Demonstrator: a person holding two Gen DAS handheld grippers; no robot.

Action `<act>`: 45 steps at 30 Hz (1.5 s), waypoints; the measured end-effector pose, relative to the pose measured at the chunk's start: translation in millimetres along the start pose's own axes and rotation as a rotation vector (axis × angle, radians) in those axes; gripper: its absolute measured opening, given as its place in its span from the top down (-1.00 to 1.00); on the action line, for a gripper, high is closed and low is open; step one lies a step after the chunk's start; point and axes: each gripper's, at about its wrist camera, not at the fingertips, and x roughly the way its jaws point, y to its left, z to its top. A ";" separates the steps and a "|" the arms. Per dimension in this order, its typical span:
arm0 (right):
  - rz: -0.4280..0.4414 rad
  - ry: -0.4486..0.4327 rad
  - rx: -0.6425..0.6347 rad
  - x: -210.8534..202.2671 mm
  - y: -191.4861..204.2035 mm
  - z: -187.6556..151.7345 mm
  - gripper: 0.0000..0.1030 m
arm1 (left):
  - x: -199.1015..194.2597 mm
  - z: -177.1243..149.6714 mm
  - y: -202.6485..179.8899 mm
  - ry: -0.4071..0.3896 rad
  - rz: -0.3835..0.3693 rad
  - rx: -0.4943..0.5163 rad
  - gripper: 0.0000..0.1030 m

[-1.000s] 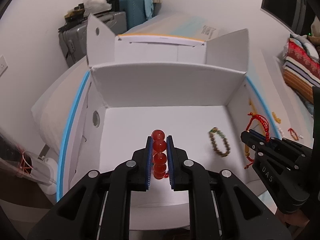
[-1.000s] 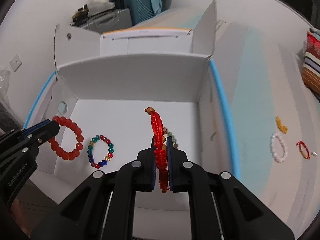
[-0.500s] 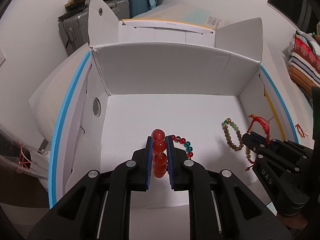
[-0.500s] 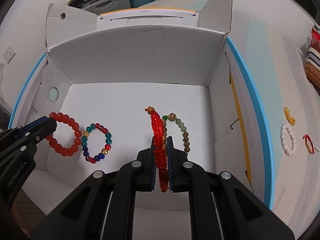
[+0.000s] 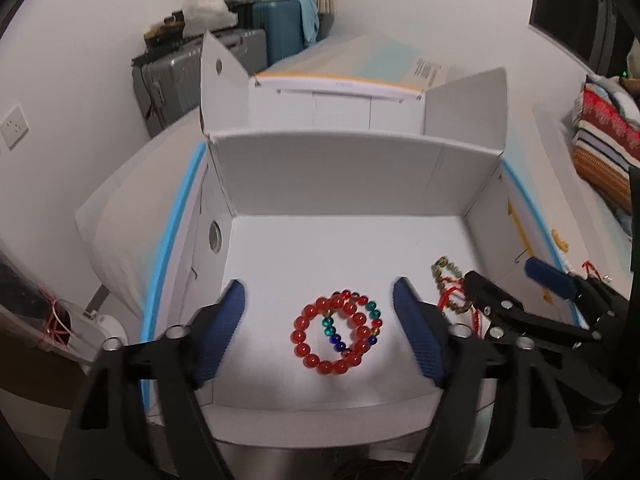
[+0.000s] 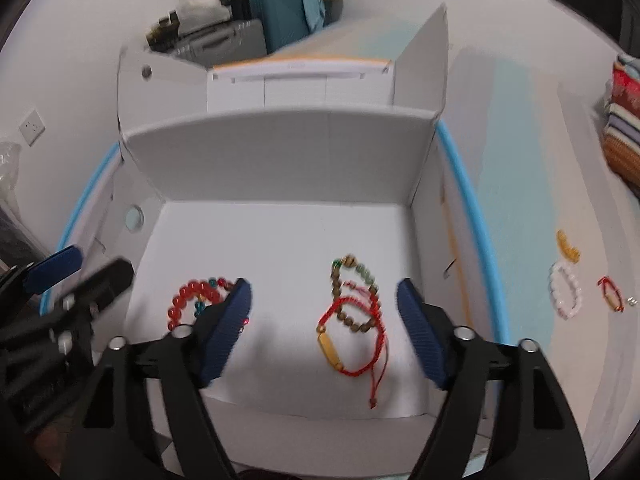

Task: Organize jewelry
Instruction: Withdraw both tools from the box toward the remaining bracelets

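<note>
Both sets of fingers stand spread wide with nothing between them. My left gripper [image 5: 318, 326] hangs over the red bead bracelet [image 5: 316, 334], which lies flat on the floor of the white box [image 5: 352, 176] near its front wall, overlapping the multicolour bead bracelet [image 5: 370, 316]. My right gripper [image 6: 324, 322] hangs over the red cord bracelet [image 6: 352, 338], which lies across the brown bead bracelet [image 6: 354, 292] toward the box's right wall. I judge the pieces sit in overlapping pairs because each was let go directly above one already there.

The back half of the box floor is bare, so there is room to spread things. The upright flaps and tall rear wall close off the far side; the low front wall is the easy way in and out.

On the light surface beyond the box's right wall, a white bead bracelet [image 6: 566, 292], a yellow piece [image 6: 568, 248] and a small red cord piece [image 6: 612, 294] lie apart, waiting. I expect the right gripper to clear the blue-edged right wall to reach them.
</note>
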 end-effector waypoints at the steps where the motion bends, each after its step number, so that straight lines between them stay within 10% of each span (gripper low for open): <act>1: -0.009 -0.015 0.006 -5.8 -3.4 1.4 -0.58 | -4.1 0.1 -1.5 -0.007 0.009 0.004 -0.51; 25: -0.241 -0.158 0.181 -104.4 -204.5 -10.4 -0.85 | -40.5 12.1 -164.4 -0.092 -0.138 0.165 -0.88; 45: -0.315 -0.061 0.418 -62.7 -407.0 -65.8 -0.85 | 41.1 -3.6 -341.3 0.011 -0.245 0.333 -0.88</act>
